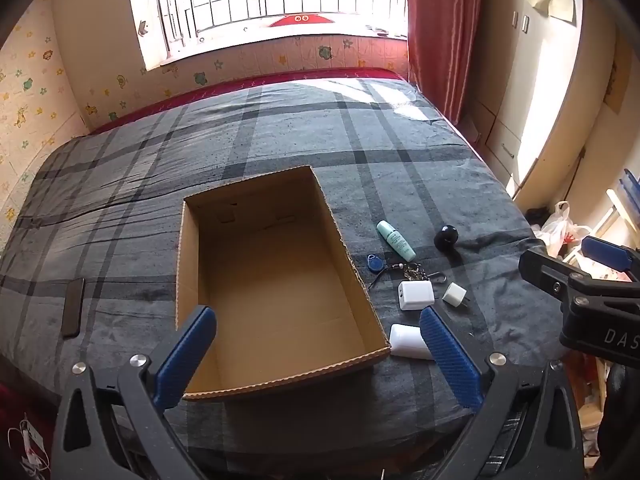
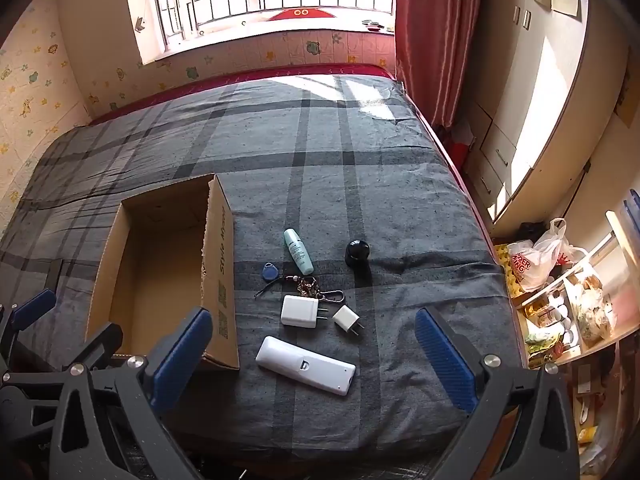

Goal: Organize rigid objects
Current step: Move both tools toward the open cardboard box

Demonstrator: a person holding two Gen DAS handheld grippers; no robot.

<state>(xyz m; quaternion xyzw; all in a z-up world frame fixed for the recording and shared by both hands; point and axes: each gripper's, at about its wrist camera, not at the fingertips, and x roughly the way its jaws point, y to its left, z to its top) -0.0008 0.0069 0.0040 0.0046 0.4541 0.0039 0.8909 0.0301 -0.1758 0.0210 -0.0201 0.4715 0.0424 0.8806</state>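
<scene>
Here, both the left gripper [image 1: 318,354] and right gripper [image 2: 314,354] hang wide open and empty over the bed [image 2: 400,200], where the remote [image 2: 306,365], right of the cardboard box [image 2: 222,248], looks light, stiff and slick, best pinched across its narrow middle.

left gripper [image 1: 318,354]: jaws spread wide, nothing between the blue pads, tilted steeply downward | right gripper [image 2: 314,356]: jaws spread wide, nothing held, tilted steeply downward | the two side by side, apart, each at the edge of the other's view
</scene>
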